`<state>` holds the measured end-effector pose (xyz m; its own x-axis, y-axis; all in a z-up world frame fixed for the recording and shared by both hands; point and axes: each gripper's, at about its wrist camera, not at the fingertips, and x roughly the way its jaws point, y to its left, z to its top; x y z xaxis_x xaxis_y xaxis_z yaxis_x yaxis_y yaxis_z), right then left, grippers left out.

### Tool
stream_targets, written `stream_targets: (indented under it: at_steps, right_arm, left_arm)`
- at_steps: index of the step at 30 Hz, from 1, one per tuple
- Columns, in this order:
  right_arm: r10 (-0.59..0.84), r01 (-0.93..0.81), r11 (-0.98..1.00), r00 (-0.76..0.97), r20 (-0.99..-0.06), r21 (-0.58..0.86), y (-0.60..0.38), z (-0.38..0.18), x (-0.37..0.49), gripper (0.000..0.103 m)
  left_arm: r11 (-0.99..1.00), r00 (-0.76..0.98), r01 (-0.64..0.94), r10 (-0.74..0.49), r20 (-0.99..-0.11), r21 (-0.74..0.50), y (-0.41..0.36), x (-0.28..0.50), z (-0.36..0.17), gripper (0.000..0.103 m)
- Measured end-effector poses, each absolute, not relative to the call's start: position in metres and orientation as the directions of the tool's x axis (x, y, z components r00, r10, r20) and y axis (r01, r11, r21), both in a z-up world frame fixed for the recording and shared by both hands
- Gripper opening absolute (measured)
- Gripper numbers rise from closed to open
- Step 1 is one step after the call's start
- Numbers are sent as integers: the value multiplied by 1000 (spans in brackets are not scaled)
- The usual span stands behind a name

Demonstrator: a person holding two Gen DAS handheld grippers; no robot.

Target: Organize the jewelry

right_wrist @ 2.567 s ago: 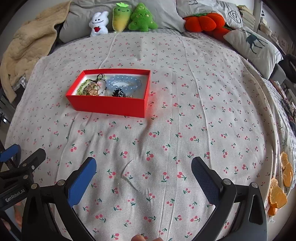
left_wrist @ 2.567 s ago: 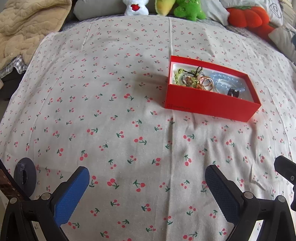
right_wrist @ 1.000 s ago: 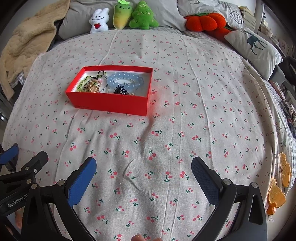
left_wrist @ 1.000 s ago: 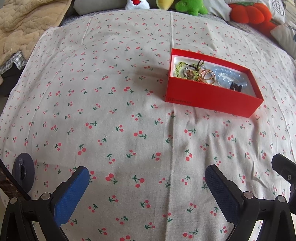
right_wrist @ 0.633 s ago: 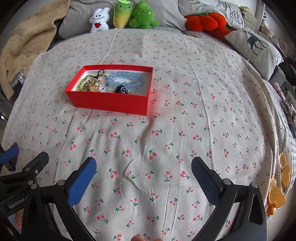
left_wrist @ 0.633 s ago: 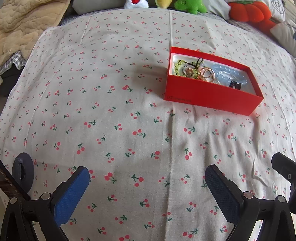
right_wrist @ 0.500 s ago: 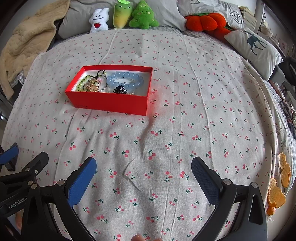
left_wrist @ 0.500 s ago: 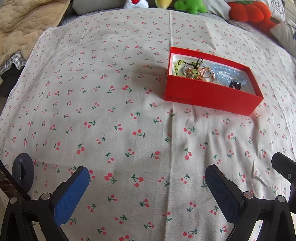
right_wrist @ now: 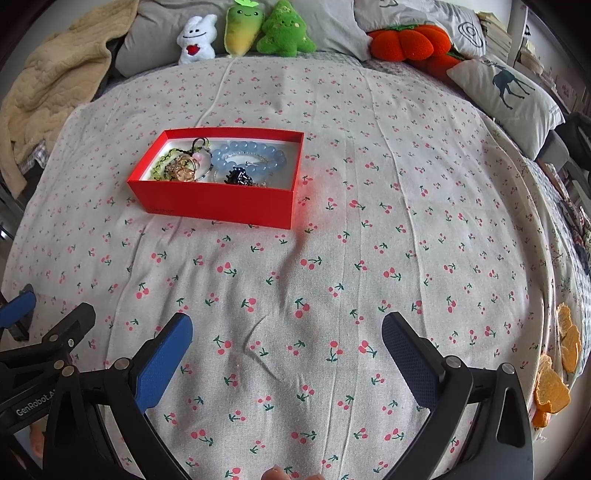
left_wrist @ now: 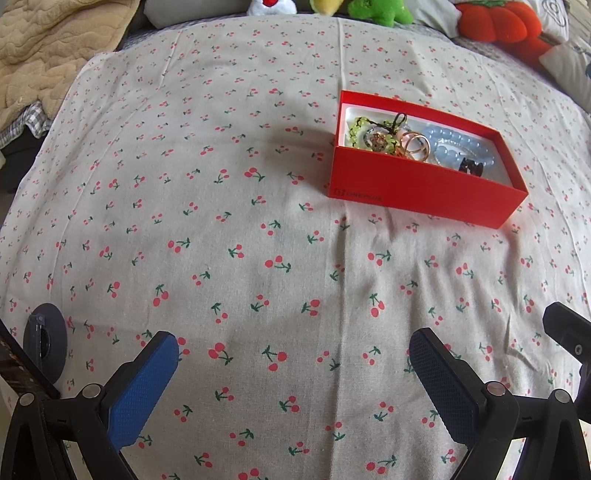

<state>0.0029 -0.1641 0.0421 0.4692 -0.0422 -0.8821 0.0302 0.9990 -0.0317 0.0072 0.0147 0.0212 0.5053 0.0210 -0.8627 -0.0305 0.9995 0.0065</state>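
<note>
A red box [left_wrist: 424,192] [right_wrist: 218,201] sits on the cherry-print bedspread [left_wrist: 221,221]. Inside it lie a pale blue bead bracelet [right_wrist: 251,157] [left_wrist: 454,142], a green bead bracelet [right_wrist: 164,166] [left_wrist: 354,129], gold rings [right_wrist: 184,170] [left_wrist: 415,146] and a small black piece [right_wrist: 240,177] [left_wrist: 471,166]. My left gripper [left_wrist: 291,354] is open and empty, well in front of the box. My right gripper [right_wrist: 288,336] is open and empty, in front and to the right of the box.
Plush toys [right_wrist: 243,29], an orange pumpkin cushion [right_wrist: 406,42] and a deer-print pillow [right_wrist: 509,92] line the far side. A beige blanket [right_wrist: 48,85] lies at far left. Orange peel [right_wrist: 554,384] lies at the right edge. The left gripper shows in the right wrist view [right_wrist: 40,354].
Both grippers stay open and empty. Both views shifted only slightly; the box has not moved on the bedspread.
</note>
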Motion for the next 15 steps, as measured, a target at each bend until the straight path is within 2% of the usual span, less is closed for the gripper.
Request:
stream_targets:
  at_steps: [15]
  right_arm:
    - [-46, 33, 999, 474, -879, -34, -163, 24, 15, 103]
  left_arm:
    - [1000, 499, 5, 3, -867, 6, 11, 19, 2, 102]
